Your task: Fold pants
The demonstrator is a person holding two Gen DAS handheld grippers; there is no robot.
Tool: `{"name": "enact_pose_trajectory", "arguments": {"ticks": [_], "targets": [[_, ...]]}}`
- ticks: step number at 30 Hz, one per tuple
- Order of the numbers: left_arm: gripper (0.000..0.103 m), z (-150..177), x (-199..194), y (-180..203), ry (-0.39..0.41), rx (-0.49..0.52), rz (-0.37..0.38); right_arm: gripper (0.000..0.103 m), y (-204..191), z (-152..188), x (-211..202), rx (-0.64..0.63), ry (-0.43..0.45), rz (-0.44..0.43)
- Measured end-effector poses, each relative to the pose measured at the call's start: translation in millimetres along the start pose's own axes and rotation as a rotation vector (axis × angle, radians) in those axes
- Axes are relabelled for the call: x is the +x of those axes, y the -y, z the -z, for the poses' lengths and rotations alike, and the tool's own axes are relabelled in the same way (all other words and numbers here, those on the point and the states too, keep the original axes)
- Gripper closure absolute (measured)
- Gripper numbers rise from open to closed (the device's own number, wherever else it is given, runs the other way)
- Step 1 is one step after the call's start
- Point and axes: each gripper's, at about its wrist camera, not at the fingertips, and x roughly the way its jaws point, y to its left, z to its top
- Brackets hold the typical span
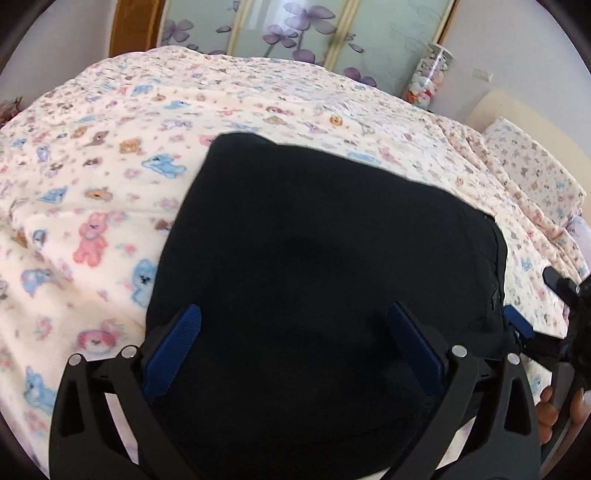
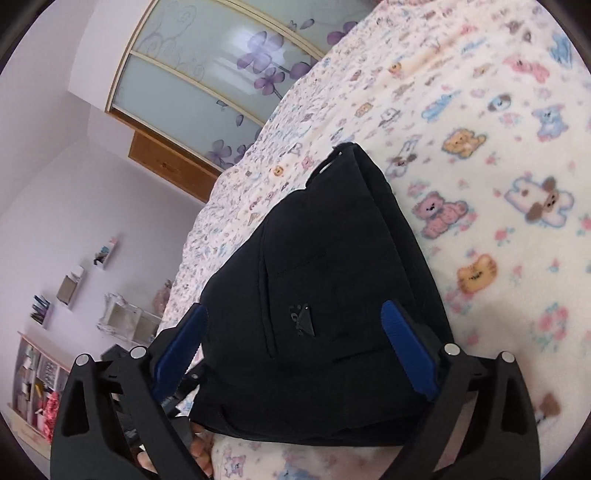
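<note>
Left wrist view: sits just behind the left gripper (image 1: 293, 343), looking forward and down along its fingers (image 1: 173, 350), close over the black pants (image 1: 314, 240) on the bed (image 1: 92, 166); the wardrobe (image 1: 306, 29) stands upright at the far end.
Right wrist view: sits behind the right gripper (image 2: 295, 350), equally close, rolled sideways so the wardrobe (image 2: 207, 74) and bed (image 2: 498, 147) slant.
Shared: pants (image 2: 325, 277), patterned blanket, wardrobe doors; the right gripper shows at the left view's right edge.

pants (image 1: 325, 258): matt black cloth | blanket (image 1: 110, 184) beneath pants: fuzzy printed fleece | left gripper (image 1: 293, 347) pads: ribbed blue plastic, matt black frame
</note>
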Motion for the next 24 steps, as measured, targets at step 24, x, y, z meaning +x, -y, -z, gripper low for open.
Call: {"name": "enact_pose_trajectory", "arguments": {"ticks": [24], "targets": [[0.002,-12.0,29.6,33.1,0.013,0.162,-0.17,0.001,4.8,-0.5,2.7,-0.006,-0.02,-0.099]]}}
